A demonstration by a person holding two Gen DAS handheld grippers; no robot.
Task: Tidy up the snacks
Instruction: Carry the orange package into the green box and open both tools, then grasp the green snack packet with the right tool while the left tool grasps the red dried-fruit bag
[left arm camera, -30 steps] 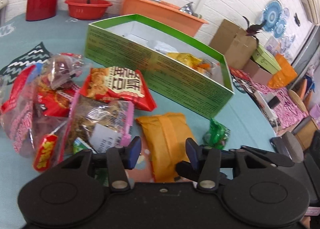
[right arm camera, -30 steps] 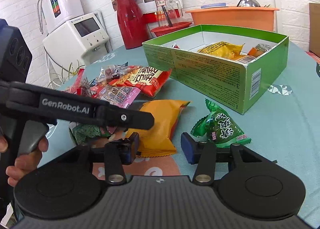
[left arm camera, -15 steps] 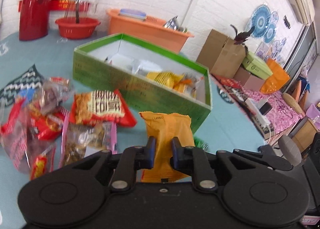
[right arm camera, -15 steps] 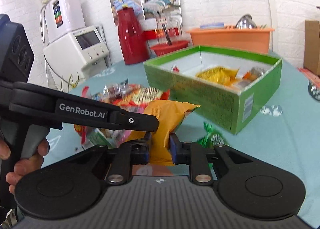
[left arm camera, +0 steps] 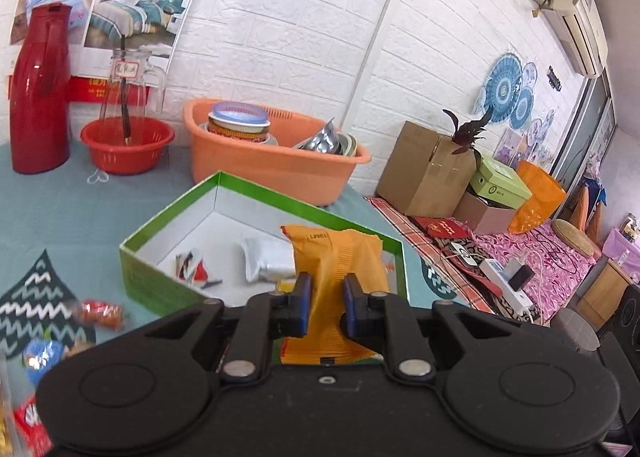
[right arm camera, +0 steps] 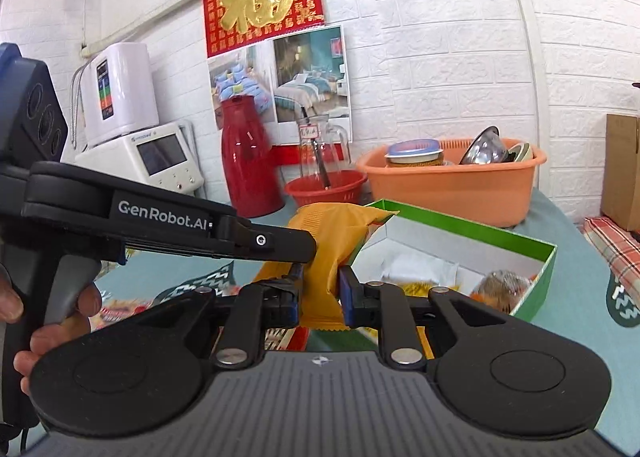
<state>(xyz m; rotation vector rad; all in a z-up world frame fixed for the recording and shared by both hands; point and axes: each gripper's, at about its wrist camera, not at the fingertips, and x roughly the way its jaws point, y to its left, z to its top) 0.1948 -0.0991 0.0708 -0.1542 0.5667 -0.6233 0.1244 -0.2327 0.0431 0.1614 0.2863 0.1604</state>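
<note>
Both grippers, L point(left arm camera: 325, 307) & R point(right arm camera: 319, 299), pinch orange pkt point(left arm camera: 338, 257); green box point(left arm camera: 168, 289) just ahead; we lift clear of rim, then release together.

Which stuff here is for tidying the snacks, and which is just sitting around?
For the job:
orange snack bag
green box
left tool
right tool

Just sitting around:
red flask
orange basin
red bowl
cardboard box
</note>
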